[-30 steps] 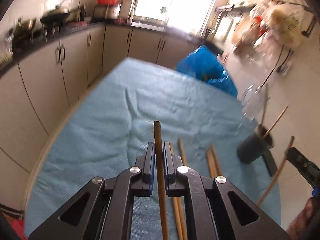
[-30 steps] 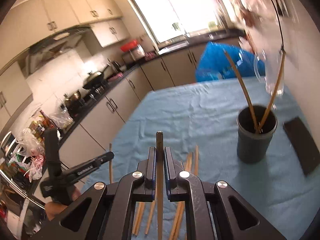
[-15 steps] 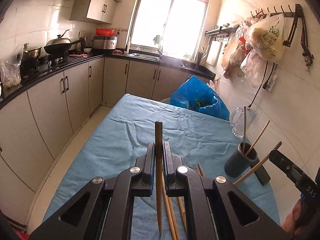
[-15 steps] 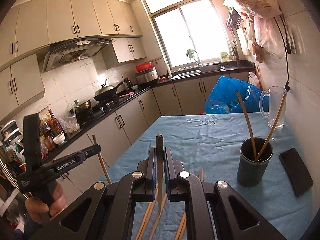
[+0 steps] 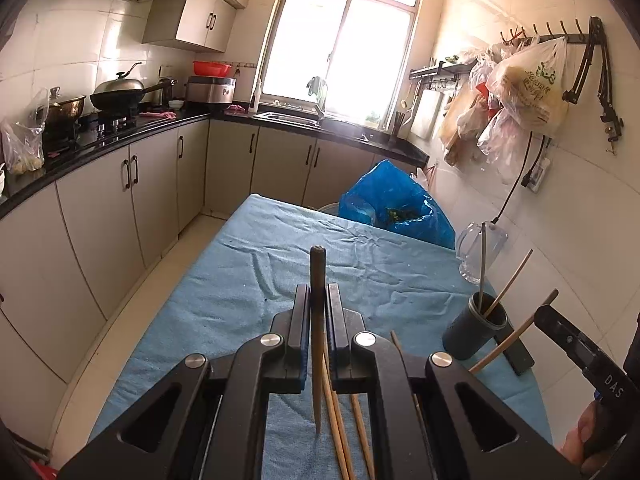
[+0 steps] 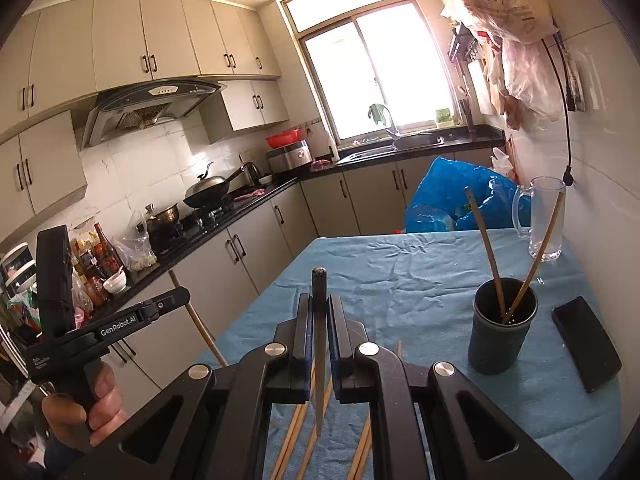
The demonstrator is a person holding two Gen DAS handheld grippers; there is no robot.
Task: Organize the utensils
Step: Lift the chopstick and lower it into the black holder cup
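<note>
My left gripper [image 5: 318, 300] is shut on a wooden chopstick [image 5: 317, 344] and holds it above the blue tablecloth [image 5: 248, 280]. My right gripper [image 6: 319, 310] is shut on another chopstick [image 6: 319, 344], also above the cloth. A dark utensil cup [image 6: 500, 326] with two chopsticks stands at the right; it also shows in the left wrist view [image 5: 474, 332]. Several loose chopsticks [image 5: 340, 424] lie on the cloth under the grippers, also in the right wrist view [image 6: 296, 432]. The right gripper shows at the right edge of the left wrist view [image 5: 548, 312]; the left gripper shows at the left in the right wrist view [image 6: 186, 294].
A black phone [image 6: 586, 340] lies right of the cup. A glass mug [image 6: 546, 220] and a blue plastic bag [image 6: 452, 196] are at the table's far end. Kitchen cabinets [image 5: 120, 200] and a counter run along the left. Bags hang on the right wall [image 5: 520, 92].
Both grippers have risen and tilted up with their chopsticks; the views now show more of the kitchen and the table lies lower in view.
</note>
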